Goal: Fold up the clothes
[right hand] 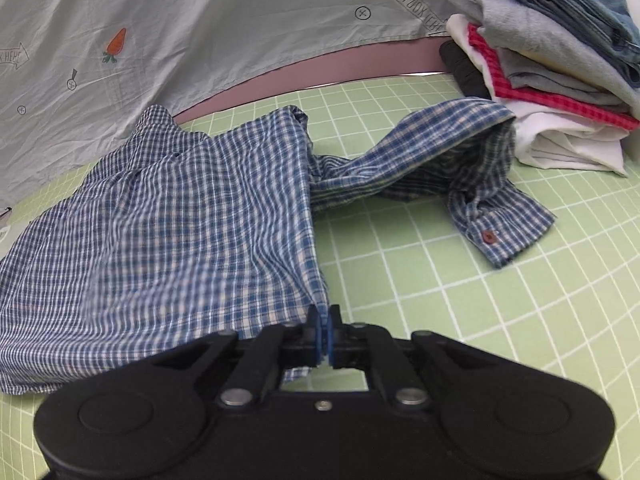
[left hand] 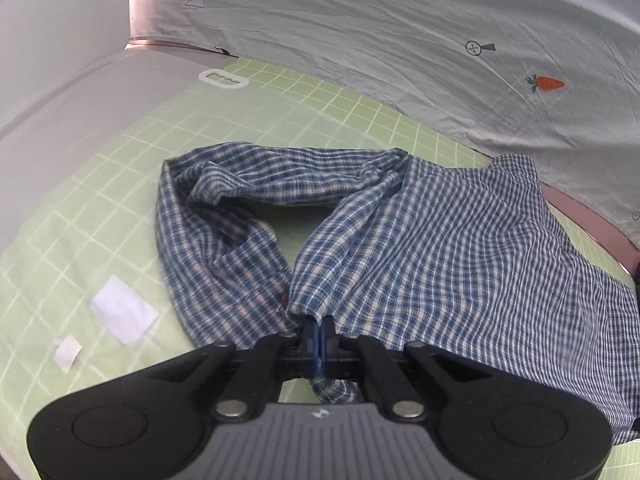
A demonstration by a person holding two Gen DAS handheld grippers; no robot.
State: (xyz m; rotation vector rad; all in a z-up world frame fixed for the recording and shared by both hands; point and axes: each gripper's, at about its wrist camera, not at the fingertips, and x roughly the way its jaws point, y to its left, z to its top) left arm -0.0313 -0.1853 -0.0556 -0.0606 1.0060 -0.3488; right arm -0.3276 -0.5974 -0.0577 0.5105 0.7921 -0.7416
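Left wrist view: a green gridded mat is seen, backed by a pale printed sheet (carrot motif); white paper scraps are shown only here. A folded clothes stack is shown only rightward. The plaid shirt is spread on the mat, its hem pinched by the closed left gripper and closed right gripper.
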